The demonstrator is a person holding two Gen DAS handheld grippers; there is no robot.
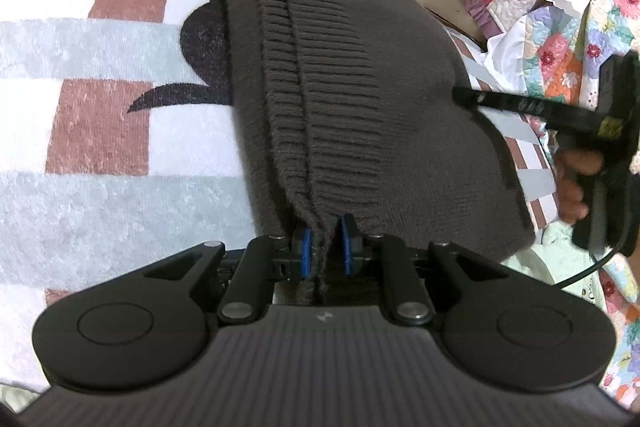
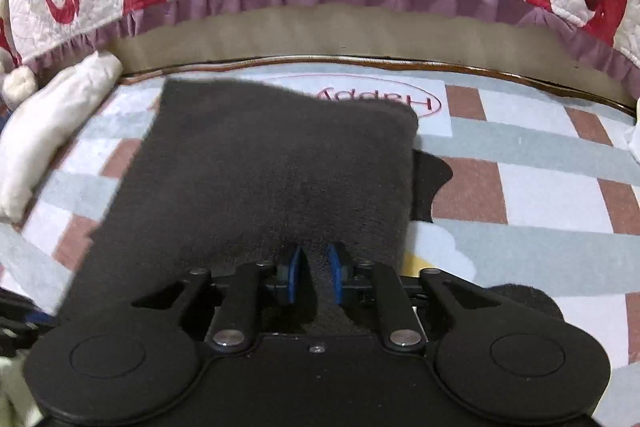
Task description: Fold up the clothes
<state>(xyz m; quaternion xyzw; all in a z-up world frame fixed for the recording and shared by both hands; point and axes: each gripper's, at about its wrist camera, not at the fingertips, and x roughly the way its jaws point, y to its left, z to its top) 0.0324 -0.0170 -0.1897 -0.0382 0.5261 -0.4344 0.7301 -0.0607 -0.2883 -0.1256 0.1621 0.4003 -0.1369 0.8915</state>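
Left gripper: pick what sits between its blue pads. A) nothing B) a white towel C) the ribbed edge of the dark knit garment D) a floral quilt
C: the left gripper has its blue pads closed on the ribbed hem of the dark knit garment.

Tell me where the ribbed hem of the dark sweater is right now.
In the left wrist view, the ribbed hem runs up the middle from the left gripper, which pinches its near end, over the checked blanket.
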